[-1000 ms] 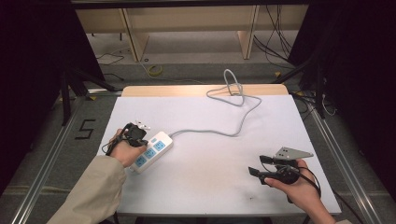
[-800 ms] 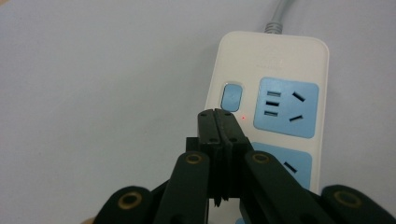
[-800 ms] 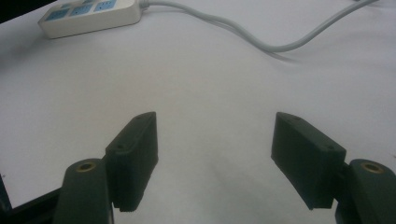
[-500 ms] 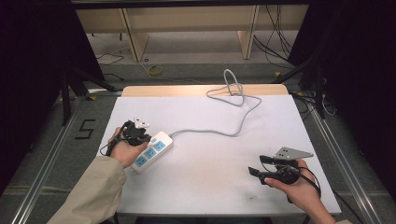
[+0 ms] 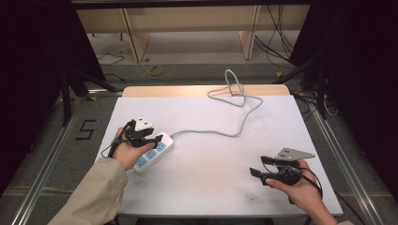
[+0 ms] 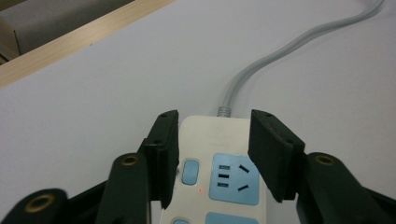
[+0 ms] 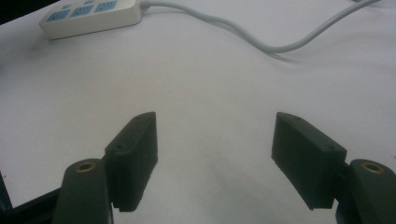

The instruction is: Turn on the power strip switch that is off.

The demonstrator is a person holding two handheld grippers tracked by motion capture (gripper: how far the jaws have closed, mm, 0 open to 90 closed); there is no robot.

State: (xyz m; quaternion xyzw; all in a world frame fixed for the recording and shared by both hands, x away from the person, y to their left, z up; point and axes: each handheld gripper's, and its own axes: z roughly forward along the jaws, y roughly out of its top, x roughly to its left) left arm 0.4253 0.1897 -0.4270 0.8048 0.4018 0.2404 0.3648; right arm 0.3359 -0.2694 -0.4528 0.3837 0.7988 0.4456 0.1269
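On the white table point(image 5: 220, 154), the largest thing in play is the white power strip point(image 5: 152, 152), which lies near the front-left edge with its grey cable point(image 5: 220, 133) running off toward the far side. Over the cable end of that strip hangs the left gripper point(image 5: 157, 138); in the left gripper view the strip point(image 6: 224, 177) sits between the two black fingers point(image 6: 163, 149), which flank its sides with a sliver of gap showing, and the blue switch button point(image 6: 190, 171) lies just inside the left finger. Its jaws have just been opening, so they stand half spread around the strip rather than pinching it. My reading is that the switch press is over and the release is in hand. Well apart, near the front-right, the right gripper point(image 5: 260, 166) rests with its fingers point(image 7: 133, 149) spread wide over bare table, nothing between them. Next, the left hand likely needs to lift straight off without dragging the strip.
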